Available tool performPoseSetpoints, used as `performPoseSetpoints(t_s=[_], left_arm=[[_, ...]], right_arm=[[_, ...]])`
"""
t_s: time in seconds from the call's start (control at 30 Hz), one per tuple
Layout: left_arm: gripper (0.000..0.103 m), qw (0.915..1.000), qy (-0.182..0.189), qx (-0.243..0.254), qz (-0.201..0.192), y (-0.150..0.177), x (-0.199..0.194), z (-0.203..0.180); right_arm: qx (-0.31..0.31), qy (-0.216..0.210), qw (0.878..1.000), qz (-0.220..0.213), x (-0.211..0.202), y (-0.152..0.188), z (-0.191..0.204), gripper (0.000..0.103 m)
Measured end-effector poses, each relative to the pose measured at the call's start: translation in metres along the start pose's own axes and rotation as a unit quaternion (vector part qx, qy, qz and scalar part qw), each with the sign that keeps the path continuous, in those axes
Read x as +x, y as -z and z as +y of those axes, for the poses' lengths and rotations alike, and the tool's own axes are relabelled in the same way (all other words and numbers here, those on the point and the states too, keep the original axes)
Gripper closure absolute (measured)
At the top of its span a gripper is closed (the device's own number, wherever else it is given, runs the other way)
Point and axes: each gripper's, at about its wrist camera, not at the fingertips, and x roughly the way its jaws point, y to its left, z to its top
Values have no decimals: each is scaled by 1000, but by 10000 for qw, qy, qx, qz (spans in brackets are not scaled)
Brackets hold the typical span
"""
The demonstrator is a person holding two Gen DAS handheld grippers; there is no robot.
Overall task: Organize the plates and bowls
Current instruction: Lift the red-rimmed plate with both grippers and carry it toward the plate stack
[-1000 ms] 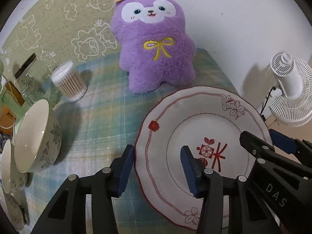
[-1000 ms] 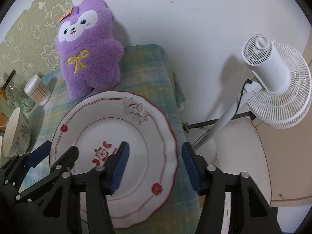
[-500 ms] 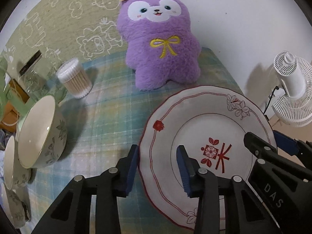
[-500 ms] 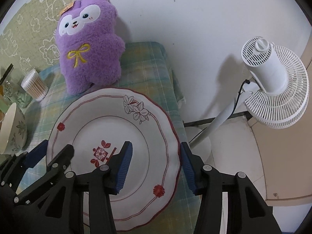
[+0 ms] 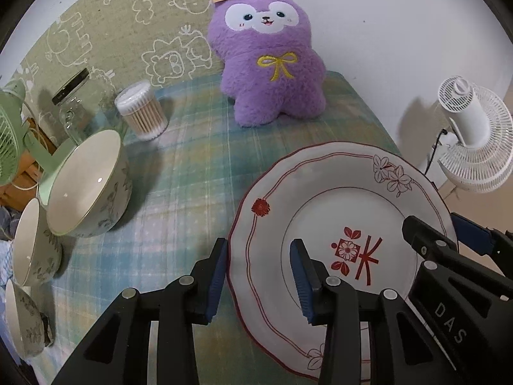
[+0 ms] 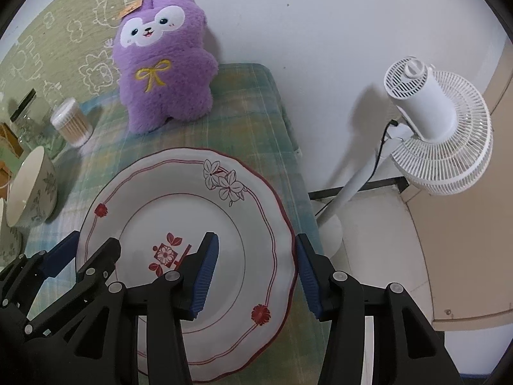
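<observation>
Cream nearest bowl (image 5: 27,327) is cut off at left edge.

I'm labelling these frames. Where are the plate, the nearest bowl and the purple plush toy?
plate (image 5: 323,202), left wrist view, bare inner surface.
nearest bowl (image 5: 81,181), left wrist view, inside wall.
purple plush toy (image 6: 166,96), right wrist view, belly below the bow.

left gripper (image 5: 259,277) jaws just narrowed, right gripper (image 6: 256,276) jaws apart, angled down
</observation>
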Motion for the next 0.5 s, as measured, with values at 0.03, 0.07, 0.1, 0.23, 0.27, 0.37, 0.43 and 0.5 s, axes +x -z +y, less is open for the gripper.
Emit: performPoseSetpoints(t_s=[0.03, 0.07, 0.1, 0.23, 0.27, 0.37, 0.43, 0.5], left_arm=[[64, 10000, 21, -10, -11, 2, -3, 2], [64, 10000, 26, -6, -19, 4, -6, 2], [64, 10000, 31, 9, -31, 6, -9, 3], [64, 9999, 64, 57, -69, 14, -20, 6], [64, 9999, 77, 56, -74, 16, -23, 7], [64, 9999, 95, 54, -100, 24, -33, 11], [64, 9999, 108, 59, -113, 27, -40, 14], [64, 9998, 128, 78, -145, 31, -48, 18]], right_arm=[[11, 11, 10000, 7, -3, 3, 0, 50], [21, 26, 10000, 13, -5, 6, 1, 50], [28, 43, 10000, 10, -8, 9, 2, 50], [84, 80, 9999, -22, -22, 20, 5, 50], [92, 88, 9999, -31, -25, 22, 6, 50], [111, 112, 9999, -68, -35, 29, 10, 50], [120, 127, 9998, -101, -43, 34, 13, 50], [145, 149, 9997, -140, -52, 39, 16, 50]])
